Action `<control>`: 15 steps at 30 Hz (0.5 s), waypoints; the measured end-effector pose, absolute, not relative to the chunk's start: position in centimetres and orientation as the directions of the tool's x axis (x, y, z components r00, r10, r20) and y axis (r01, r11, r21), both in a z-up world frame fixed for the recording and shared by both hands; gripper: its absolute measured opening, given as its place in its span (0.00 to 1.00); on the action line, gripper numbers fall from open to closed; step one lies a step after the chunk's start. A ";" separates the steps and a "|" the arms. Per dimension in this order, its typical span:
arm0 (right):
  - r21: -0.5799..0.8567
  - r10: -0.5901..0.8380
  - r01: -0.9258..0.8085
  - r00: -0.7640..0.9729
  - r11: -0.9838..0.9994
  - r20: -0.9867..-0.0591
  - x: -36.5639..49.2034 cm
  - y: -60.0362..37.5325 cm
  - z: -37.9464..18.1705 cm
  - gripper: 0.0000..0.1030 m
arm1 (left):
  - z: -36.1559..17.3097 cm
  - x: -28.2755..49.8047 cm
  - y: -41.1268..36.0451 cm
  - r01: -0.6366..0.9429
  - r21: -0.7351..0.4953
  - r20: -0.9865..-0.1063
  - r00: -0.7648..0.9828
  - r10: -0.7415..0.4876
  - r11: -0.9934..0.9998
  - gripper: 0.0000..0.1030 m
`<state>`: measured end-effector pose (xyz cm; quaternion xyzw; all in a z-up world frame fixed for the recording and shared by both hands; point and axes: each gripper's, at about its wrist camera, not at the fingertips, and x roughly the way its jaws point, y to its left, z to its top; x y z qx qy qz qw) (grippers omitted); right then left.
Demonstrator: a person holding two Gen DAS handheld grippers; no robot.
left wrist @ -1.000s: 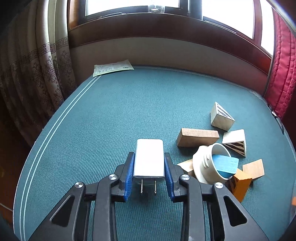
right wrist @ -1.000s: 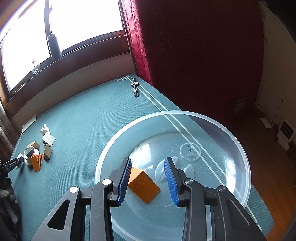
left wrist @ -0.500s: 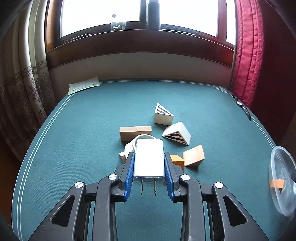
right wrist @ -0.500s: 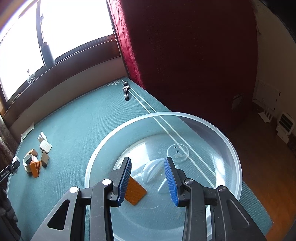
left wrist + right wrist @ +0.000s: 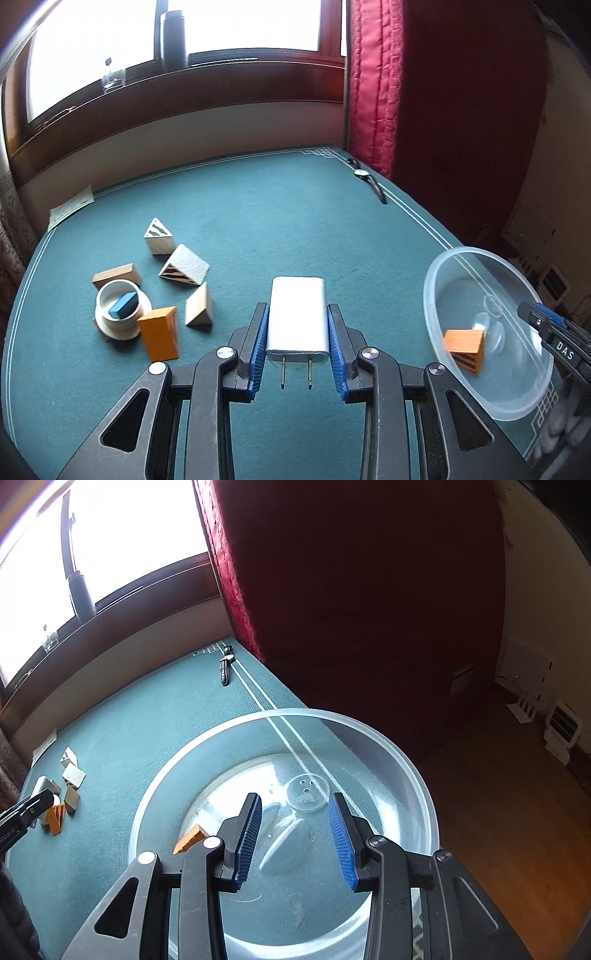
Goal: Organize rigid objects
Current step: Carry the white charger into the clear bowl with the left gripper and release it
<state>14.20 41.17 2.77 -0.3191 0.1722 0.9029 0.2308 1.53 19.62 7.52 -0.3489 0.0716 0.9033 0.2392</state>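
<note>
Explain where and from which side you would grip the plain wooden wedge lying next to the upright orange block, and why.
Grip the plain wooden wedge across its two flat triangular end faces, coming down from above. Those faces are parallel, so pads sit flush; the sloped faces would let it slip. Approach from its right side, where the cloth is bare, since the orange block stands close on its left.

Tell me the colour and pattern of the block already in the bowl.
Orange, with black stripes on one face; the block shows best in the left wrist view.
</note>
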 end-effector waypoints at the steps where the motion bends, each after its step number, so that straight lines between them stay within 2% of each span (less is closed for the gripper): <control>1: 0.166 0.308 -0.528 -0.691 -0.833 -0.654 14.2 41.5 2.8 0.40 | 7.5 1.8 20.6 -0.501 -0.034 -0.666 -0.634 0.394 -0.865 0.30; 15: 0.215 0.320 -0.560 -0.701 -0.800 -0.637 15.2 44.5 2.9 0.40 | 7.8 4.8 29.9 -0.667 -0.009 -0.686 -0.538 0.490 -0.745 0.30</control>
